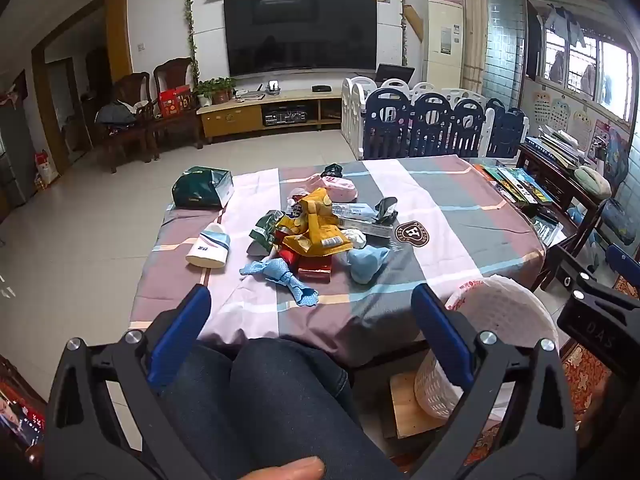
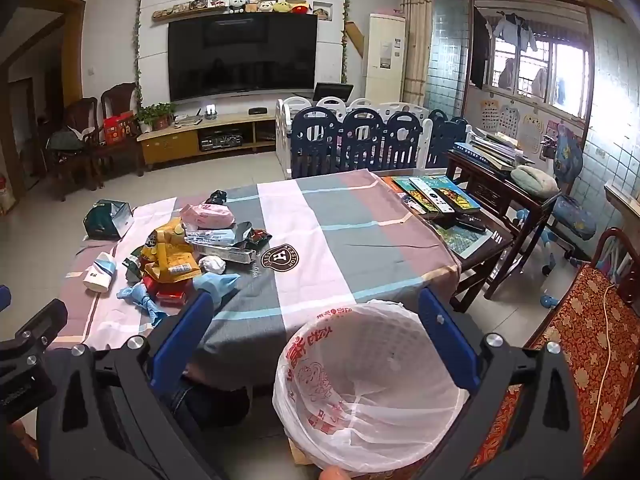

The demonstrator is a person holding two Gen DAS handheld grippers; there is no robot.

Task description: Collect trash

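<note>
A heap of trash (image 1: 316, 232) lies on the striped tablecloth (image 1: 432, 196): yellow snack wrappers, red packets, crumpled blue wipes (image 1: 288, 276), a pink pack and a white tissue pack (image 1: 210, 248). The heap also shows in the right wrist view (image 2: 172, 264). A white bin lined with a plastic bag (image 2: 368, 388) stands on the floor at the table's near right; its rim shows in the left wrist view (image 1: 504, 316). My left gripper (image 1: 310, 300) is open and empty, held over my lap short of the table. My right gripper (image 2: 316, 308) is open and empty above the bin.
A dark green box (image 1: 202, 186) sits at the table's far left corner. Books (image 2: 436, 196) lie on a side table to the right. A red-cushioned chair (image 2: 568, 352) stands right of the bin. A baby playpen fence (image 1: 432, 128) stands beyond the table.
</note>
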